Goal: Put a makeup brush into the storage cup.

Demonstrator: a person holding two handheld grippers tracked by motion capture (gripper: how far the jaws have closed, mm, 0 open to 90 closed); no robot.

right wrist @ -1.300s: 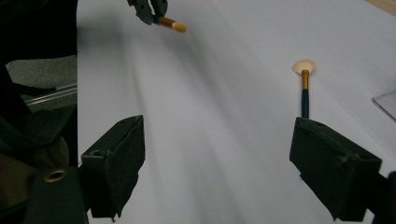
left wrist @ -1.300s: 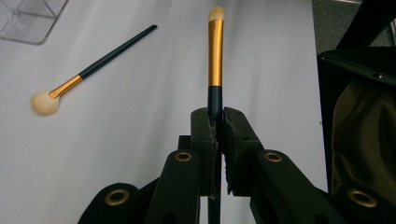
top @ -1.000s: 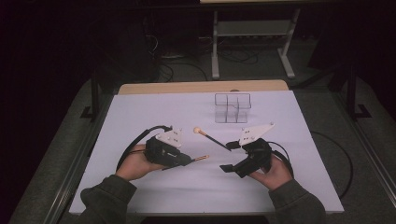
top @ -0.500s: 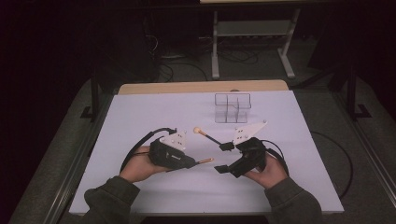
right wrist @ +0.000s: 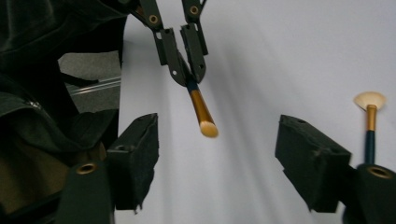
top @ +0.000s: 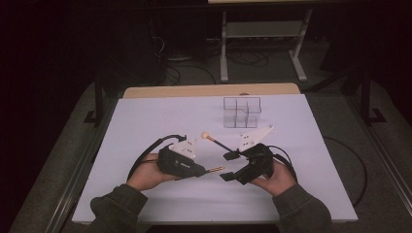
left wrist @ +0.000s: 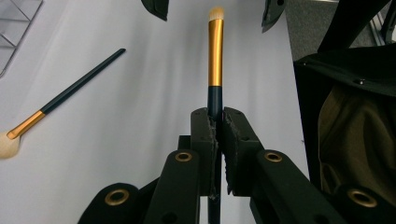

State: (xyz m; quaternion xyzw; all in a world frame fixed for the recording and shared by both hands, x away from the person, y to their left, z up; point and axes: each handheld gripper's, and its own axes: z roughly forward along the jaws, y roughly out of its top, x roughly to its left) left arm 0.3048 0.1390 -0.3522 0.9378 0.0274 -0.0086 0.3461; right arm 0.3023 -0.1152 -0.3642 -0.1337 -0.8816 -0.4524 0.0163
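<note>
Left hand (top: 145, 175): comes in from the near left edge, wrist low on the surface (top: 145, 126), fingers wrapped around the body of its tool, which points right.
Left tool (top: 204, 170): jaws together, clamped on the dark handle of the small brush (left wrist: 215, 56); in the left gripper view the handle runs straight out between the two pads.
Small brush: thin, dark handle, long gold ferrule, short pale tip; it is held level just above the surface, near centre, tip pointing right towards the right tool.
Right tool (top: 227, 166): jaws wide apart, holding nothing; in the right gripper view the small brush's tip sits between the two pads, touching neither.
Right hand (top: 274, 177): enters from the near right edge, gripping its tool, which points left.
Fan brush (top: 217, 141): dark handle, gold ferrule, pale spread bristles; lies flat, angled, just beyond the two tools.
Clear organiser (top: 241, 111): transparent, divided into compartments, stands far, right of centre.
</note>
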